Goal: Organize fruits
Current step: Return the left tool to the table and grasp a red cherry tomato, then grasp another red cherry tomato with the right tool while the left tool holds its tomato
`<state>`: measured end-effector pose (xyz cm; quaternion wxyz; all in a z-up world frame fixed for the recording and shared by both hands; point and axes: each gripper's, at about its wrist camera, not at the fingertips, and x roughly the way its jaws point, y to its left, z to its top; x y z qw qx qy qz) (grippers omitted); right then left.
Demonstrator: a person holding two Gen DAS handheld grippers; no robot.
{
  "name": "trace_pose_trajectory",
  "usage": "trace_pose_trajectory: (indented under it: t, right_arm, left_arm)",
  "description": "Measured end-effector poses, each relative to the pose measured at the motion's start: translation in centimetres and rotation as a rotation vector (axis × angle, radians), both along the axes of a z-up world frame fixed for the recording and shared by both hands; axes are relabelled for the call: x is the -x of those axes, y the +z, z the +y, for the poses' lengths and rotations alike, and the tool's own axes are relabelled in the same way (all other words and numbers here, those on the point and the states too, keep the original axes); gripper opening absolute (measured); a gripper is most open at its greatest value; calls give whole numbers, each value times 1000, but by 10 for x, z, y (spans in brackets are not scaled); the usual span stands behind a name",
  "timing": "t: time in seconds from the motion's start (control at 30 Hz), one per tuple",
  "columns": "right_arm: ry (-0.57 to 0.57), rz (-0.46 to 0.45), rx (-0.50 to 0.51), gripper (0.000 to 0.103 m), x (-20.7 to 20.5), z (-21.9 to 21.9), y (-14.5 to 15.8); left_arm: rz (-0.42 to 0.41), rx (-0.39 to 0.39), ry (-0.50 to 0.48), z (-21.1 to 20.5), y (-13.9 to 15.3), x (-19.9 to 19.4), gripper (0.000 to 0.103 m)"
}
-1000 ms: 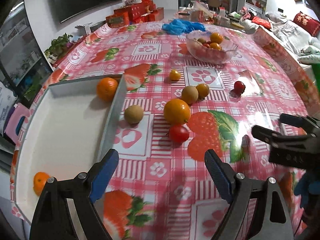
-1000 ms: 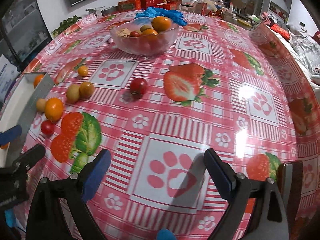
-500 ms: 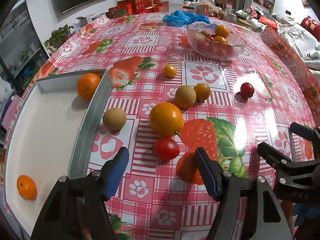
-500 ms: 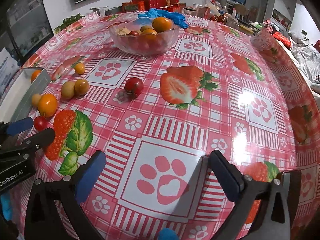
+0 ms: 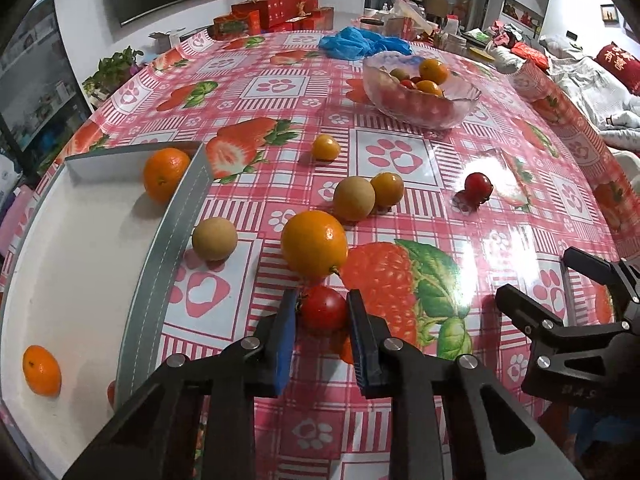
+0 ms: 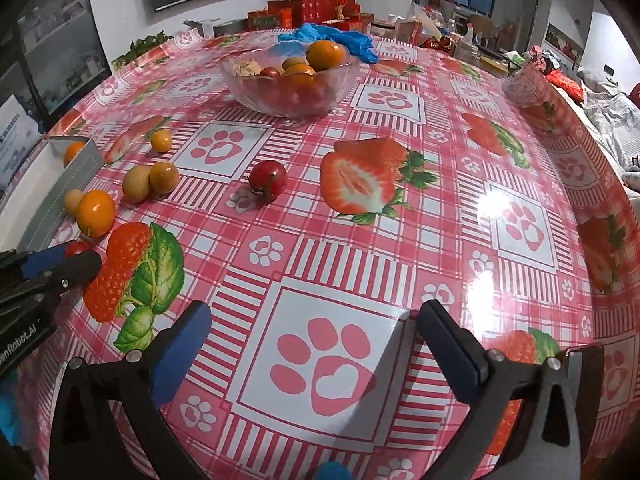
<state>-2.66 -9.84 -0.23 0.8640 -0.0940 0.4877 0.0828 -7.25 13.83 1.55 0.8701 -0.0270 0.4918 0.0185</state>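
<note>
My left gripper [image 5: 322, 298] is shut on a small red tomato [image 5: 323, 309] that rests on the tablecloth; both blue pads press its sides. Just beyond it lie a big orange [image 5: 314, 243], two brown round fruits [image 5: 214, 239] [image 5: 354, 198], two small orange fruits [image 5: 387, 189] [image 5: 325, 147] and another red tomato [image 5: 477, 186]. A white tray with a grey wall [image 5: 168, 248] on the left holds two mandarins [image 5: 165, 174] [image 5: 41, 370]. My right gripper [image 6: 314, 312] hangs open over a paw print, with nothing between its fingers.
A glass bowl [image 5: 420, 92] of mixed fruit stands at the back, with blue gloves [image 5: 360, 44] behind it. Red boxes [image 5: 276, 14] sit at the far edge. The right gripper [image 5: 538, 274] shows at the right of the left wrist view.
My left gripper has come forward to the near red tomato and its jaws have closed from wide open onto it. The right gripper has stayed put and open.
</note>
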Motion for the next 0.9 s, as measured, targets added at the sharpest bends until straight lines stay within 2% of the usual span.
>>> trace_pose_trajectory:
  t: [0.27, 0.43, 0.5, 0.53, 0.57, 0.6, 0.63, 0.67, 0.77, 0.9]
  right_arm:
    - [11, 2, 10, 103, -28, 18, -1]
    - [30, -33, 29, 100, -50, 40, -2]
    - [47, -42, 4, 85, -57, 47, 0]
    - [48, -44, 0, 81, -59, 50, 1]
    - [50, -47, -5, 70, -60, 52, 2]
    - [56, -53, -10, 55, -61, 54, 3]
    - [60, -59, -17, 45, -60, 56, 4]
    - [63, -57, -30, 23, -60, 56, 5]
    - [68, -16, -147, 23, -54, 46, 7]
    - [71, 17, -210, 23, -35, 32, 9]
  left_arm:
    - [-12, -11, -15, 0, 0, 6, 26]
    - [-13, -2, -11, 6, -1, 11, 26]
    - [-13, 6, -8, 8, -1, 13, 26]
    - [-14, 8, -7, 8, -1, 13, 26]
    - [-14, 11, -6, 9, -1, 13, 26]
    - [-15, 13, -7, 9, -1, 13, 26]
    - [-15, 14, -7, 9, -2, 13, 26]
    - [-15, 12, -7, 9, -2, 14, 26]
    - [-16, 13, -12, 10, -1, 14, 26]
    - [-13, 36, -2, 16, 0, 17, 26]
